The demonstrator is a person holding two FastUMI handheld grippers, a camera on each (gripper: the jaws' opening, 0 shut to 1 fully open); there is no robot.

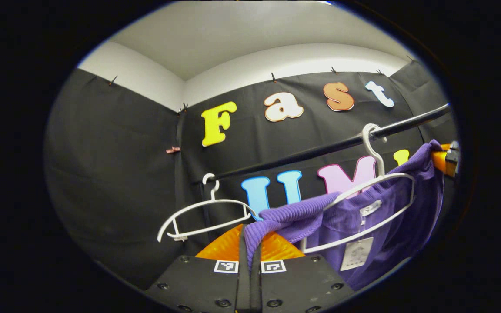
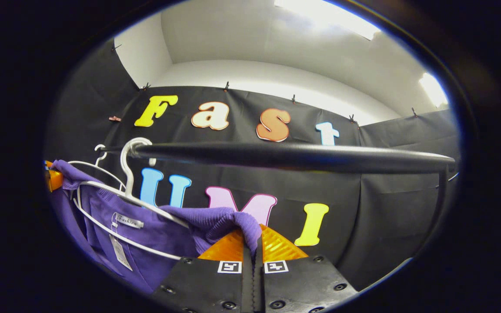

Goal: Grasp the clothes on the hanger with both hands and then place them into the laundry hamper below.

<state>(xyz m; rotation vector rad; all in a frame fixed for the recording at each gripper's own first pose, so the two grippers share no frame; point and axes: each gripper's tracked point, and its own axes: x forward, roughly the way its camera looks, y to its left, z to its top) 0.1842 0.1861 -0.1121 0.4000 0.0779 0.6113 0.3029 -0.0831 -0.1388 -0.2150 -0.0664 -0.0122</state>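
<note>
The sweater [image 1: 376, 226] is purple knit cloth, ribbed and matt, soft-looking. Its hanger [image 1: 379, 174] looks like smooth white plastic with a slight gloss, and the bare hanger [image 1: 202, 208] beside it too. The rail [image 2: 294, 156] is smooth, dark and half-glossy, perhaps metal. The tags [image 1: 357, 254] look like paper. The wall cloth [image 1: 115, 174] is matt black.

Black cloth [image 1: 115, 174] covers the booth walls, pinned along its top edge by small clips [image 1: 112, 81]. White wall [image 1: 302, 58] above it, pale ceiling [image 1: 233, 30] at 12 o'clock. Cloth corner seam [image 1: 180, 143] at 9 o'clock in left gripper view. Bright ceiling lights [image 2: 324, 19] at 1 o'clock in right gripper view. Black rail [image 2: 294, 156] runs across mid-frame.
</note>
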